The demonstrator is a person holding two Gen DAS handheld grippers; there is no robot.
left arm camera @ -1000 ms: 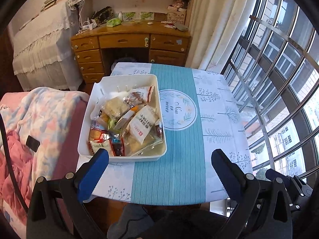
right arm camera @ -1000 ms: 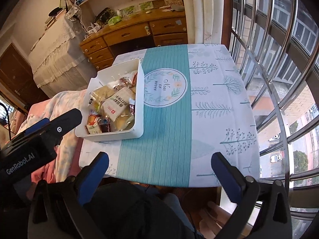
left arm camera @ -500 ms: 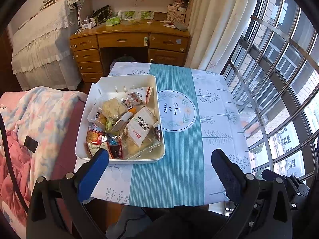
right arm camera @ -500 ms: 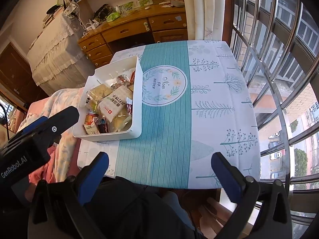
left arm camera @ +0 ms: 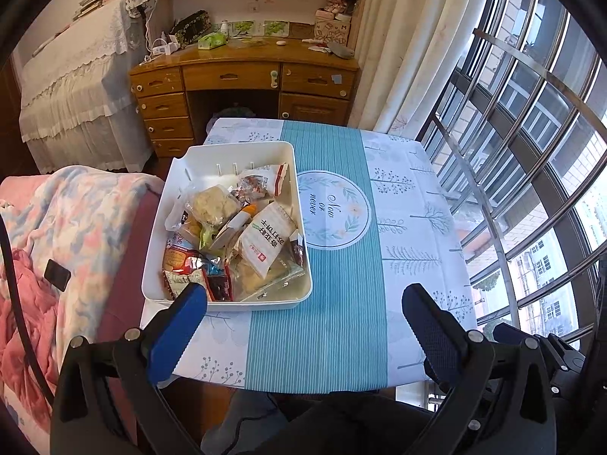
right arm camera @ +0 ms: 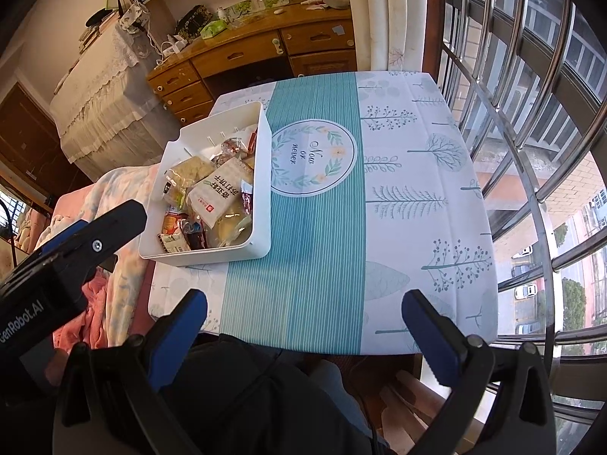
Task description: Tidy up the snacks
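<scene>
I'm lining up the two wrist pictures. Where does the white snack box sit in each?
Left wrist: white snack box left of centre, above the left finger.
Right wrist: upper left, beside the teal stripe.
Shared landmark: round "Now or never" print right of the box.

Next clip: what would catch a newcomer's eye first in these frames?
The white bin heaped with snack packets, on the left part of the table's teal-striped cloth. Then the blue-padded left gripper and right gripper, both open and empty at the table's near edge. The barred window fills the right side.
</scene>
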